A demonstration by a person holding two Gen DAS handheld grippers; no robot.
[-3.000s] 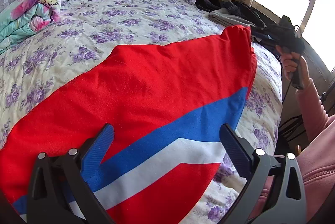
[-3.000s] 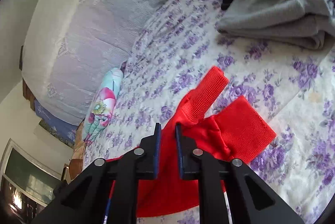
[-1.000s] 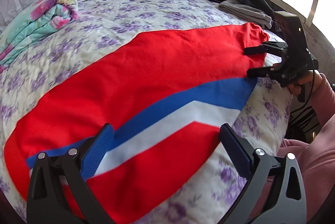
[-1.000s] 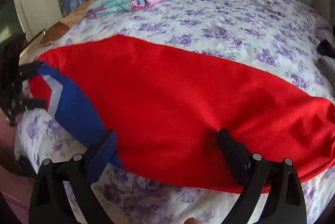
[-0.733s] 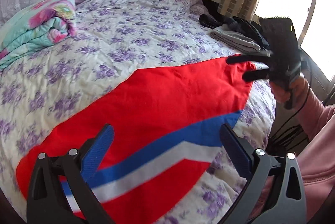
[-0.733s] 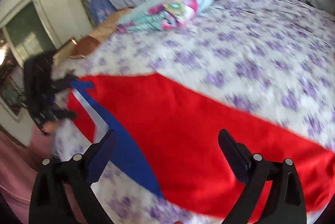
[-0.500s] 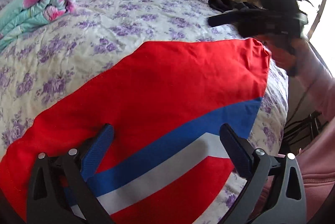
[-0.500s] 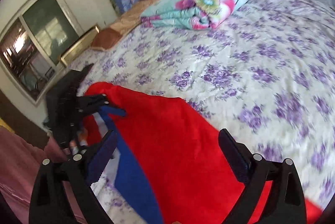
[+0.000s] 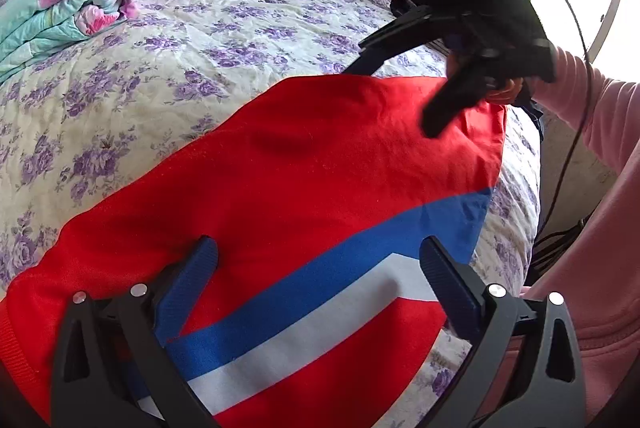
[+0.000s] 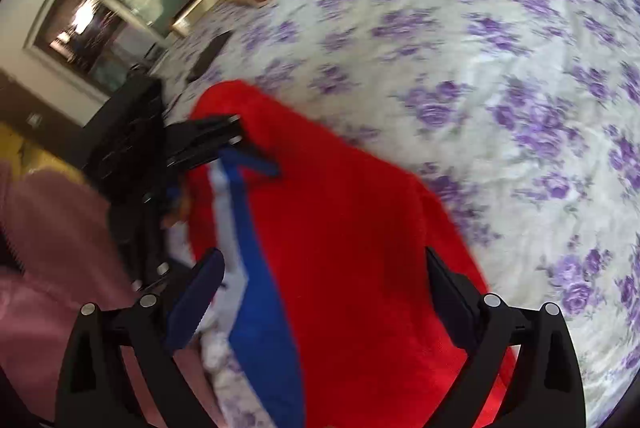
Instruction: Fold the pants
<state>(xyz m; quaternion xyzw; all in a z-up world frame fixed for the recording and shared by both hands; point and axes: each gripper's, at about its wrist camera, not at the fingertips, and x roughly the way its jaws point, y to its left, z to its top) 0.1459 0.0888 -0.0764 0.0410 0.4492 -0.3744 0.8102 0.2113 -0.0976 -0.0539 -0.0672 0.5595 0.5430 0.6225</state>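
Swinging in from the right edge since a moment ago, the right gripper (image 9: 394, 95), jaws wide and empty like the left gripper (image 9: 320, 282), is hovering over the red pants (image 9: 304, 187) lying flat across the lower frame on the bed (image 9: 248, 27), apparently between folds, next needing a grip on an end.

Item count, both views combined:

- Pants (image 9: 304, 163): one pair, red, carrying one blue stripe (image 9: 320, 284) and one white stripe (image 9: 304, 344).
- Bed (image 9: 248, 11): one, with one purple-flowered cover.
- Folded quilt (image 9: 68, 11): one, teal and pink.
- Grippers: two, namely one left gripper (image 9: 318, 276) and one right gripper (image 10: 324, 286). Each has two fingers (image 9: 192, 276).
- Windows: one (image 10: 108, 7) in the right wrist view. A second bright opening in the left wrist view cannot be confirmed.
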